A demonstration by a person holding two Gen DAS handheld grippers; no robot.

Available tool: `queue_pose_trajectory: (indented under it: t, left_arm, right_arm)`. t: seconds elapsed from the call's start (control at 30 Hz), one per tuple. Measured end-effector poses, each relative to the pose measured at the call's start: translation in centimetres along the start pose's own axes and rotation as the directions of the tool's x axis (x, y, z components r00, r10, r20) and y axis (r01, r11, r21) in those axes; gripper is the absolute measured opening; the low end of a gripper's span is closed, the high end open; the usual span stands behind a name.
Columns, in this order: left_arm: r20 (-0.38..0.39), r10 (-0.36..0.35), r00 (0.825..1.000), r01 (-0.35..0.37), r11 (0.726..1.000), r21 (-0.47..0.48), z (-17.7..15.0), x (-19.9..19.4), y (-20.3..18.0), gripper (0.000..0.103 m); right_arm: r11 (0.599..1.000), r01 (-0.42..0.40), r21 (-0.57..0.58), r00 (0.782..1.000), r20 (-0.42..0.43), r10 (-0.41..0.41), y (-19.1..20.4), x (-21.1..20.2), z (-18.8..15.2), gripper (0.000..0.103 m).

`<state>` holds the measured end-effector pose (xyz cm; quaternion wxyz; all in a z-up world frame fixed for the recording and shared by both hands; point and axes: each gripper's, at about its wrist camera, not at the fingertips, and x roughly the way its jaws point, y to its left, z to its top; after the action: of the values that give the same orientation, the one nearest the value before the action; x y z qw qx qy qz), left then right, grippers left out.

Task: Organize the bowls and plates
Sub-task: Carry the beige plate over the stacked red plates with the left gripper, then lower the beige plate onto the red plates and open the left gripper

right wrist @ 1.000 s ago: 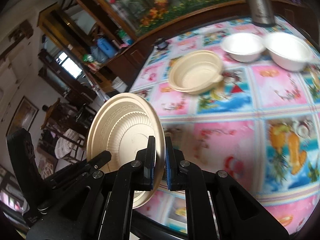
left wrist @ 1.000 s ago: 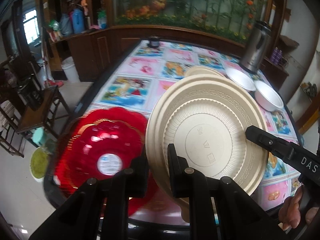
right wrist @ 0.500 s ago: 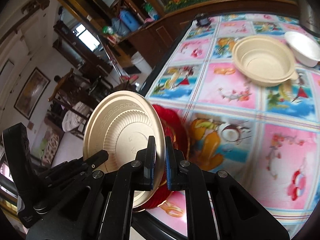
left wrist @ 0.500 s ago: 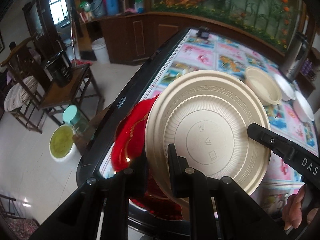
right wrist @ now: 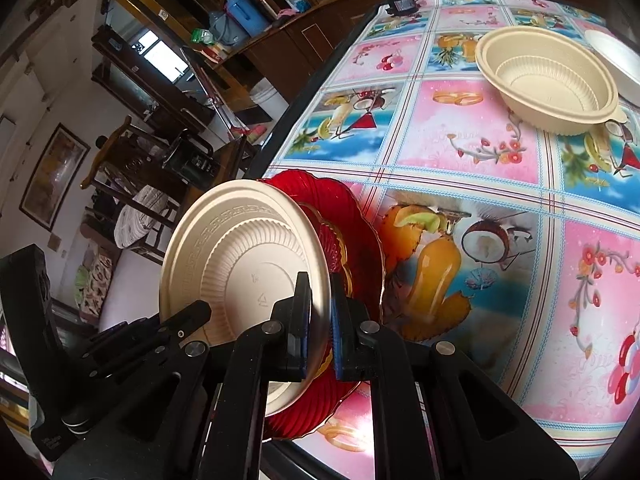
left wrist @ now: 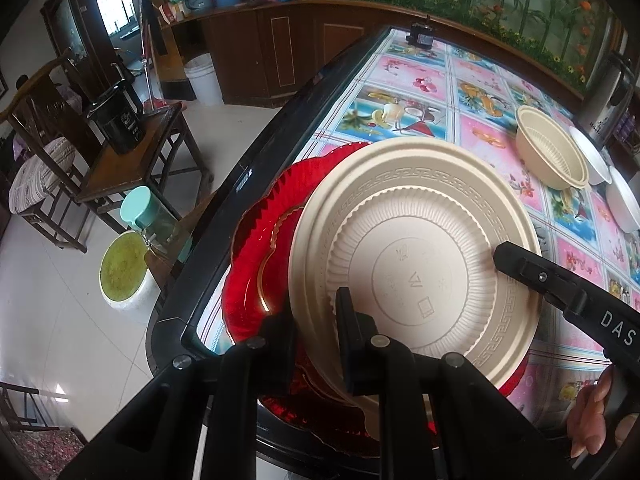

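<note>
My left gripper (left wrist: 316, 312) and my right gripper (right wrist: 320, 300) are both shut on the rim of one beige plate (left wrist: 412, 264), held tilted with its underside toward the cameras. It also shows in the right wrist view (right wrist: 240, 264). Right behind and under it lies a red scalloped plate (left wrist: 256, 248) at the table's near left corner, seen too in the right wrist view (right wrist: 360, 240). A beige bowl (right wrist: 548, 80) sits upright farther back; it shows in the left wrist view (left wrist: 552, 156) next to white bowls (left wrist: 624, 204).
The table (right wrist: 460, 152) has a bright fruit-pattern cloth and a dark edge (left wrist: 248, 176) on the left. A steel kettle (left wrist: 604, 100) stands at the back right. Beyond the left edge are a wooden stool (left wrist: 132, 152), a chair and a bucket (left wrist: 120, 268) on the floor.
Both grippers have carried the beige plate left and down toward the table corner, so it now sits over the red plate. The grips have not changed.
</note>
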<state>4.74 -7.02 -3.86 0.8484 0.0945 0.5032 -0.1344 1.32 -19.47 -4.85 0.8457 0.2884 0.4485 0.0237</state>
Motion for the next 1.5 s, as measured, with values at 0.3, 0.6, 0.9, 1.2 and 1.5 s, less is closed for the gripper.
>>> queue_pose_trajectory:
  t: [0.3, 0.6, 0.9, 1.2, 1.5]
  left_arm:
    - [-0.008, 0.027, 1.000, -0.027, 0.999, 0.019, -0.3, 0.7, -0.1, 0.020]
    - [0.003, 0.058, 0.998, -0.059, 0.997, 0.042, -0.3, 0.8, -0.2, 0.024]
    - [0.098, 0.185, 0.978, -0.192, 0.979, 0.065, -0.1, -0.7, -0.2, 0.044]
    - [0.182, 0.278, 0.943, -0.292, 0.955, 0.052, 0.1, -2.7, 0.1, 0.055]
    - [0.243, 0.272, 0.931, -0.289, 0.956, 0.039, 0.0, -5.1, -1.1, 0.060]
  right_arm:
    - [1.000, 0.025, -0.009, 1.000, -0.007, -0.025, 0.3, 1.0, -0.2, 0.008]
    - [0.996, 0.071, -0.058, 0.997, 0.019, -0.070, 0.9, 1.2, -0.4, 0.009]
    - [0.984, 0.129, -0.126, 0.990, 0.070, -0.121, 1.3, 0.6, -0.8, 0.013]
    - [0.988, 0.127, -0.083, 0.981, 0.155, -0.113, -0.2, -2.4, -0.7, 0.018]
    - [0.991, 0.137, 0.009, 0.971, 0.197, -0.136, -4.1, -5.1, -0.9, 0.018]
